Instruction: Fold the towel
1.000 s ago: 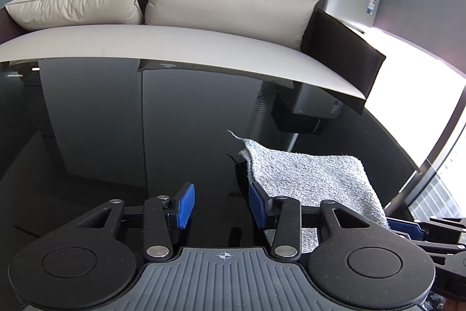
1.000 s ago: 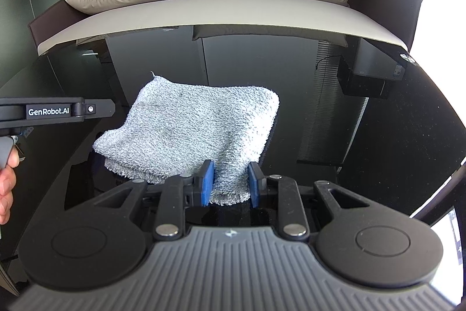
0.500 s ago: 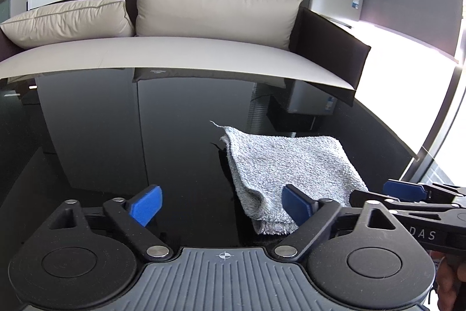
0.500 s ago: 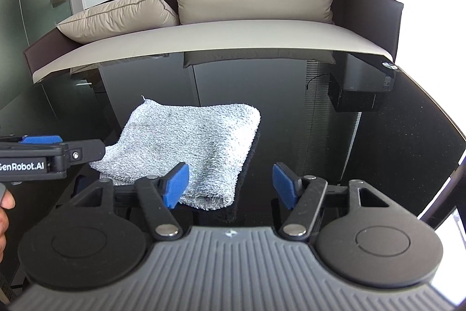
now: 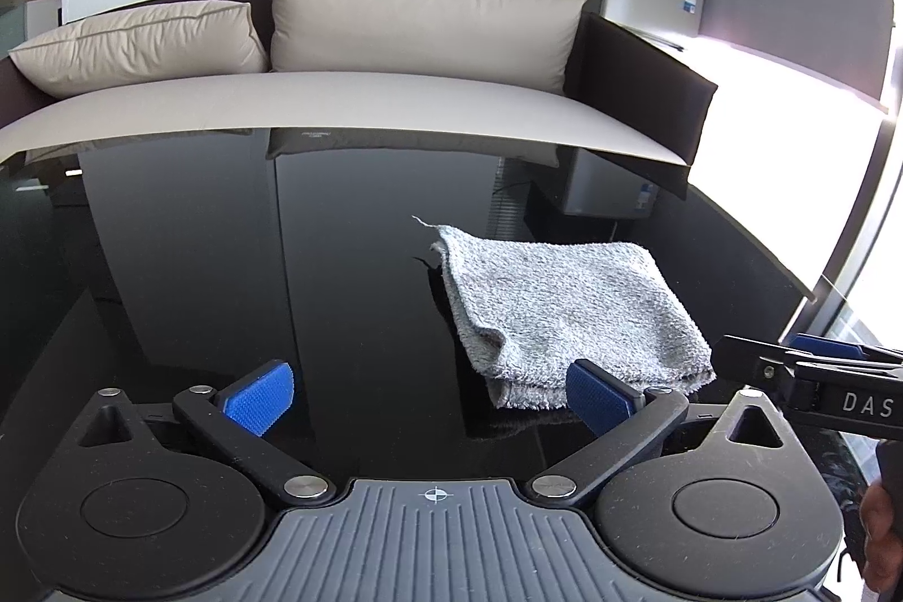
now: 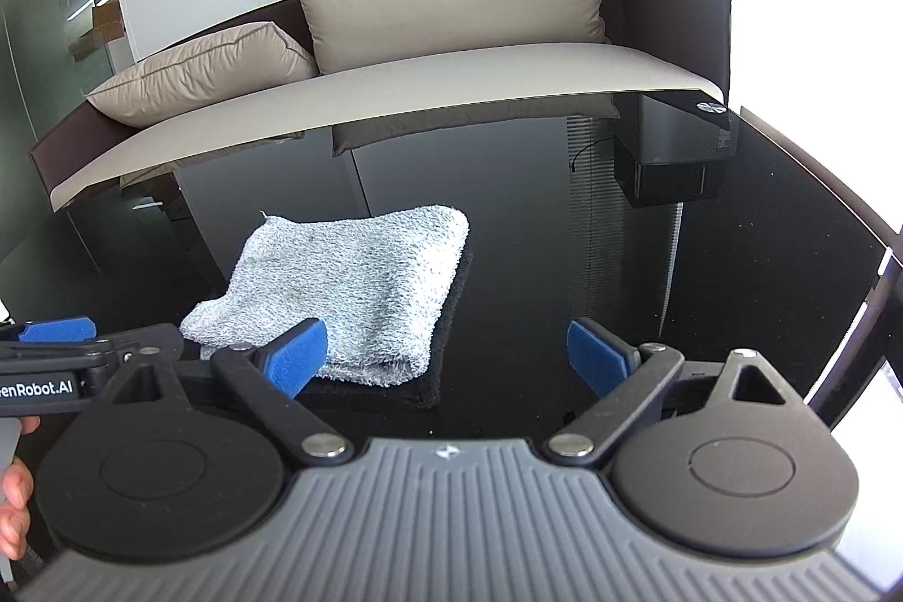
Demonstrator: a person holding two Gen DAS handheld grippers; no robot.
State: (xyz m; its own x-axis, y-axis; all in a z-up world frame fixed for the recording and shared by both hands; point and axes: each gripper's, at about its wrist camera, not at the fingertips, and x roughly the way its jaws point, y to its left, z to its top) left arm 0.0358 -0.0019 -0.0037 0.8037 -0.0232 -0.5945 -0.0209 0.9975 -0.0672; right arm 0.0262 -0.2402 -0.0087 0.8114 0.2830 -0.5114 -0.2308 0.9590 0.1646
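The grey towel (image 5: 570,314) lies folded into a thick pad on the glossy black table (image 5: 226,275), right of centre from my left wrist camera, with one loose thread poking up at its far left corner. Its layered open edges face near and left; the rounded fold runs along the right side, clearest in the right wrist view (image 6: 361,297). Wide bare tabletop stretches to the left of it and on toward the far edge, where the beige sofa (image 5: 395,94) sits. Off to the right, the table's curved rim (image 6: 846,320) is close. My left gripper (image 5: 429,396) hovers just short of the towel's near edge, jaws spread wide, nothing between the blue pads (image 5: 259,396). My right gripper (image 6: 451,359) is likewise released and wide, its left pad overlapping the towel's near edge in view; I can't tell if it touches. Both point level toward the sofa.
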